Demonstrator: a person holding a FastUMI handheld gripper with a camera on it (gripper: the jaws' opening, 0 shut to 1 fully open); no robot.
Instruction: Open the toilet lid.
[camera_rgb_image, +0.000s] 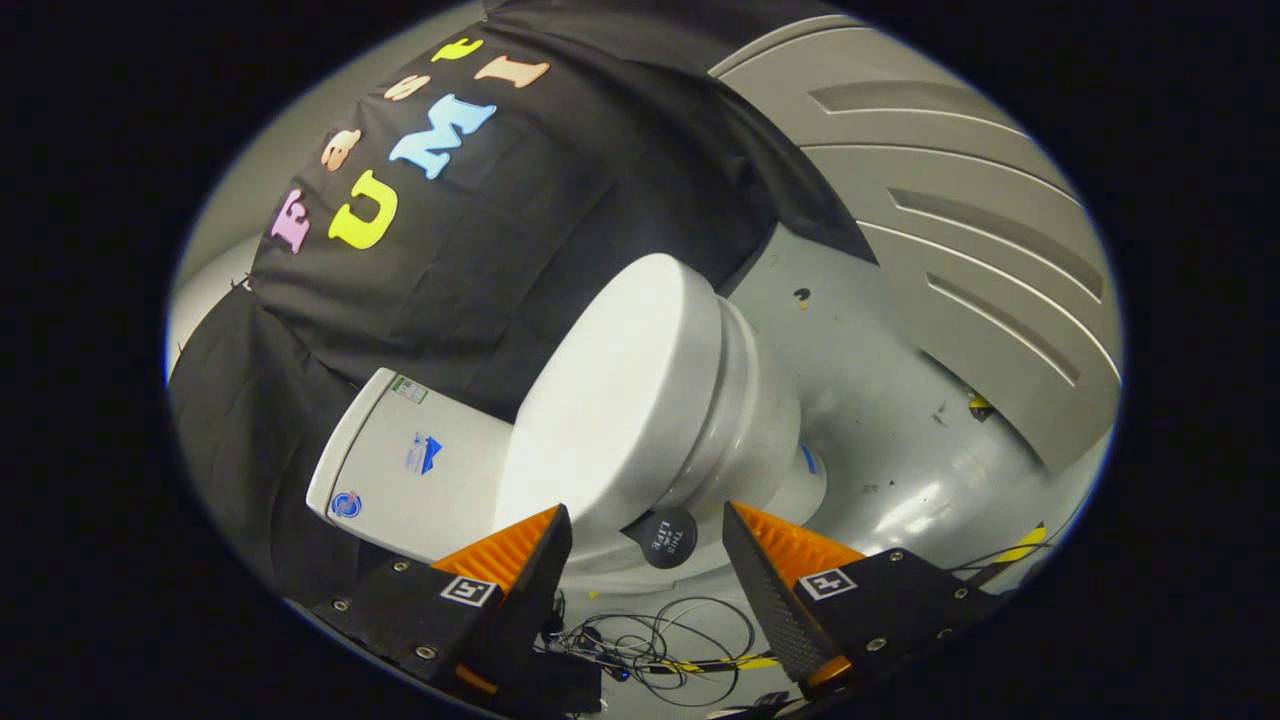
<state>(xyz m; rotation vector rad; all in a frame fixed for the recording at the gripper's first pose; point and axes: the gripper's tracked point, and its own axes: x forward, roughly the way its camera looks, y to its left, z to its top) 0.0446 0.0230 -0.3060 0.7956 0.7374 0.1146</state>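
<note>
2 fingers of the gripper (648, 530) stand spread apart, with nothing held between them. Just ahead of them, and reaching beyond them, is a white toilet (740, 430), seen tilted in the fisheye view. Its toilet lid (610, 400) lies down flat on the seat, closed, and its near rim sits just past the tip of the left finger. Between the 2 fingertips shows a small round dark tag (663, 537) with white lettering, sitting at the lid's front edge; whether it hangs from the lid or the seat cannot be told. The tank (415, 465) lies behind the lid, next to the black cloth wall (520, 230). Under the toilet spreads a glossy grey floor (890, 400), and a grey ribbed panel (960, 240) rises beyond it. Loose thin cables (660, 640) lie tangled on the floor between the finger bases.
</note>
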